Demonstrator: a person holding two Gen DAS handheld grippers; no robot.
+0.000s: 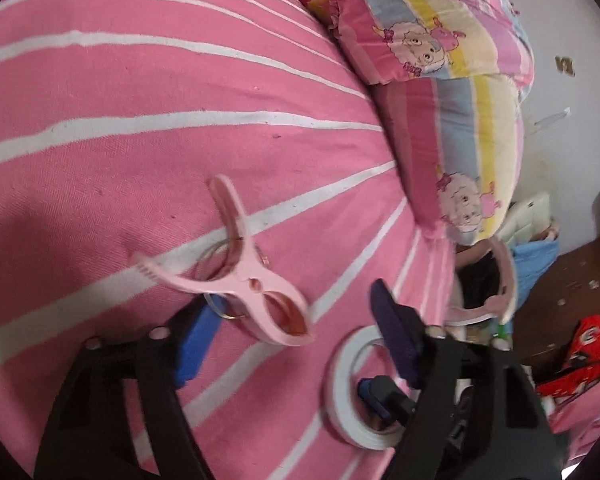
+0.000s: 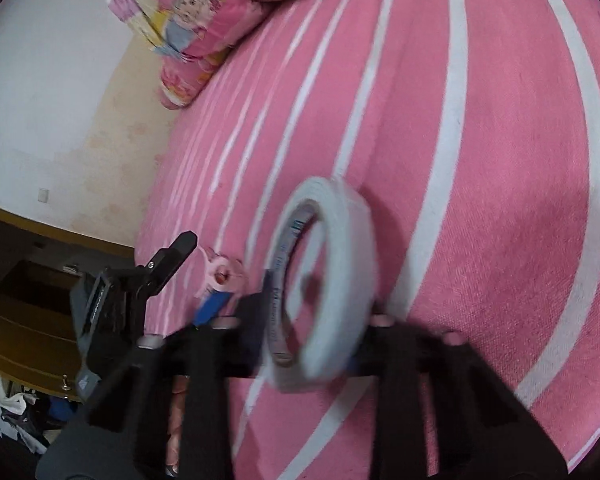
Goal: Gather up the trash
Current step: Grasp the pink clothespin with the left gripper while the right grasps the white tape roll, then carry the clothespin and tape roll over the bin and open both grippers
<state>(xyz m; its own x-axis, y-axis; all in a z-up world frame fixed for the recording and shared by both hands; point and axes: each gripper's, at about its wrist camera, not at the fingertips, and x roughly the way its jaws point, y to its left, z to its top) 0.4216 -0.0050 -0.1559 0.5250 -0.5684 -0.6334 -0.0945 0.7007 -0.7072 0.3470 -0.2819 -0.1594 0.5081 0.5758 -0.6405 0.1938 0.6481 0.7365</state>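
Currently, the right gripper [image 2: 300, 344] holds a white tape roll [image 2: 324, 280] on edge between its fingers, pinched across the roll's width just above the pink striped bed [image 2: 480, 160]. The roll is a thick white ring with a printed inner core, its open centre facing the camera. The left gripper [image 1: 296, 332] has its fingers spread around a pink clothes peg [image 1: 240, 272] lying on the bed, long axis running obliquely away, handles nearest the blue pads; contact cannot be told. Patterned pillows [image 1: 440, 60] lie beyond. Likely each hand is collecting one item.
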